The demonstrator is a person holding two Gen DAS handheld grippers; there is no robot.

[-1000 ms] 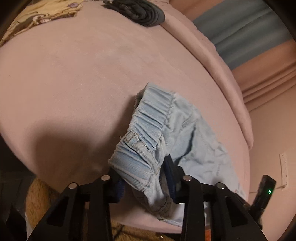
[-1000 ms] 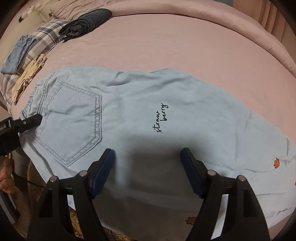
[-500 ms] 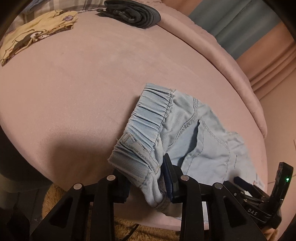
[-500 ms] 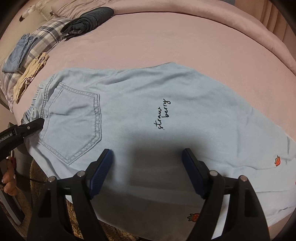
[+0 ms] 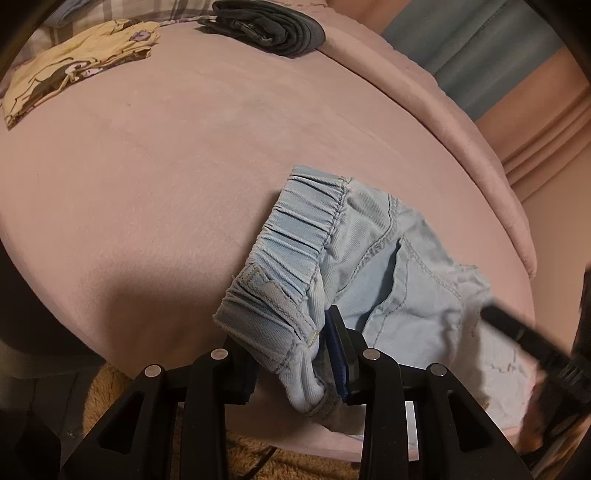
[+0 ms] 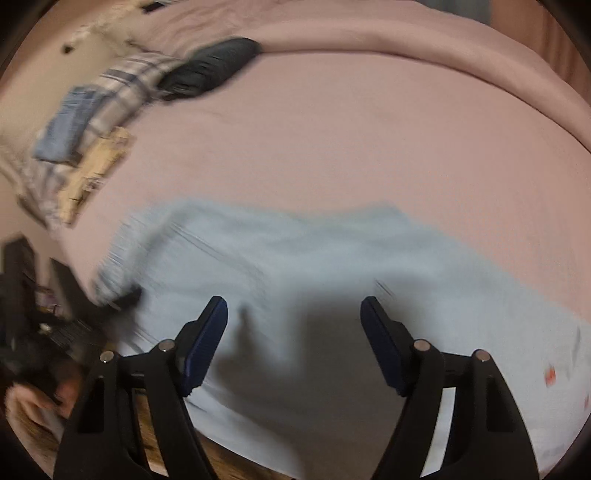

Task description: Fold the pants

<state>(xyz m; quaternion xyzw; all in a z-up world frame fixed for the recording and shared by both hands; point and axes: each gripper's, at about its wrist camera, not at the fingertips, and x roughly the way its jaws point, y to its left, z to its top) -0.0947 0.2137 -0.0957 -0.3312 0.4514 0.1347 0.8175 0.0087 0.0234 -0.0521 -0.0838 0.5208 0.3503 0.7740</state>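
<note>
Light blue denim pants [image 6: 332,273] lie flat on the pink bed [image 6: 351,140], waistband to the left, legs running off to the right. My left gripper [image 5: 291,354] is shut on the elastic waistband [image 5: 295,251] at the bed's near edge; the waist corner bunches between its pads. My right gripper [image 6: 293,343] is open and empty, hovering over the pants' near edge with nothing between its fingers. The right wrist view is motion-blurred. The right gripper [image 5: 535,343] also shows blurred at the right of the left wrist view.
Folded dark grey clothing [image 5: 266,26] lies at the far side of the bed. A yellow printed garment [image 5: 74,70] and a plaid pillow [image 6: 122,77] with folded blue jeans [image 6: 62,125] sit at the far left. A tan rug [image 5: 110,391] lies below the bed edge.
The right gripper has swung quickly down and toward the pants' near edge, blurring its view. The left gripper keeps its hold on the waistband and has shifted slightly, flattening the waist.
</note>
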